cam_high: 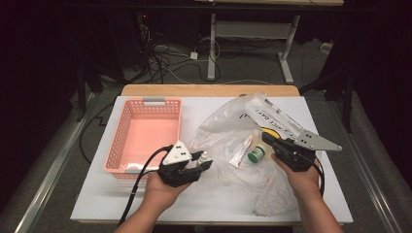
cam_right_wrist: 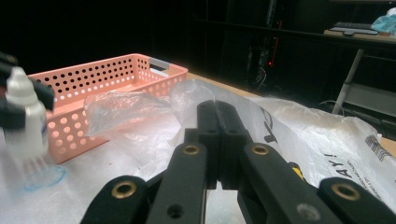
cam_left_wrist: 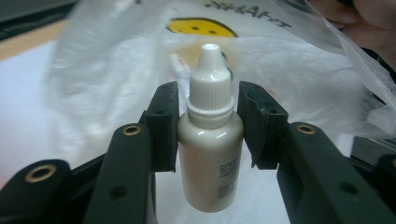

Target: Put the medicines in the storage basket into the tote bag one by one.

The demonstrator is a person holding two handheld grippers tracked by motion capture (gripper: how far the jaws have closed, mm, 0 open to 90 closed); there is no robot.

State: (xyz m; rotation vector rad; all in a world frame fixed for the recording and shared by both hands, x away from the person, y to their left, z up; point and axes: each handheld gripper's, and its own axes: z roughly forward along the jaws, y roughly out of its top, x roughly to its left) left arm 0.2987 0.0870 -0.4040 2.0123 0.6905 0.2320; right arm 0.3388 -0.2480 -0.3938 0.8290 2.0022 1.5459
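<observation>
1 basket point(cam_high: 145, 133), 1 plastic bag point(cam_high: 228, 124), 1 dropper bottle point(cam_left_wrist: 210, 135), 1 tube point(cam_high: 241, 151), 1 green-capped jar point(cam_high: 256, 154).

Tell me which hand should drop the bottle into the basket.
Left. Its claw already grips the bottle beside the basket; the right claw is shut on the bag.
</observation>
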